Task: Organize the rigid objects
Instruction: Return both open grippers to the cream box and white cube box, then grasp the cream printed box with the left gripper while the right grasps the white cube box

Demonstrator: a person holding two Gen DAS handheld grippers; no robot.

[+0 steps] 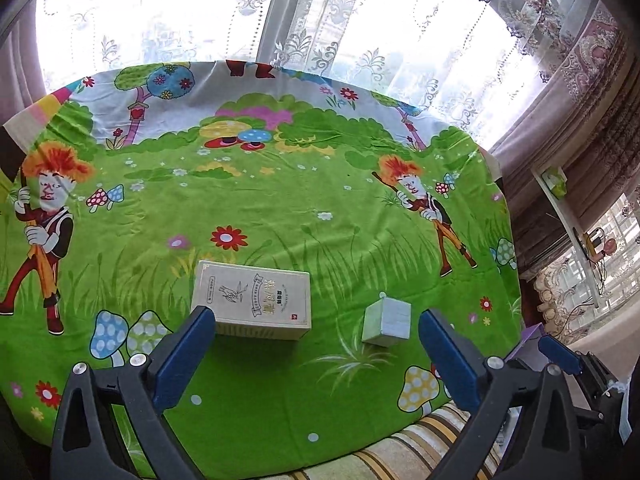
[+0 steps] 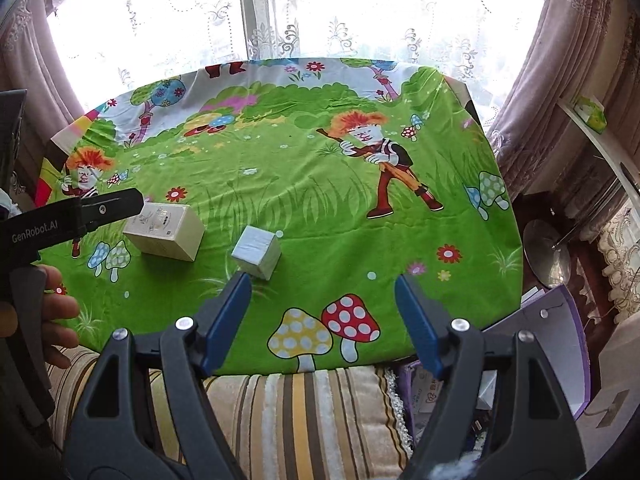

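1. Printed carton [image 1: 256, 300], the larger of the two rigid objects, is lying flat on the green cartoon tablecloth [image 1: 280, 208]; take it as the landmark. You are probably leaving it broad face down because it is stablest that way.
2. Small pale cube [image 1: 387, 322] is sitting just right of the carton, apart from it, with a strip of cloth showing between them.
3. Left gripper [image 1: 312, 356] is hovering on the near side of the carton with its jaws spread wide and nothing between the pads; its left finger [image 1: 184, 356] is overlapping the carton's near-left corner in view, and contact cannot be judged.
4. Right gripper [image 2: 322, 320] is hanging well right of the carton, near the cube, jaws apart and empty.
5. Beyond the carton the cloth is lying open to the window curtain [image 1: 320, 20]; nearer you, the table edge is dropping to a striped cushion [image 2: 280, 408], so room for sliding appears greatest away from you.
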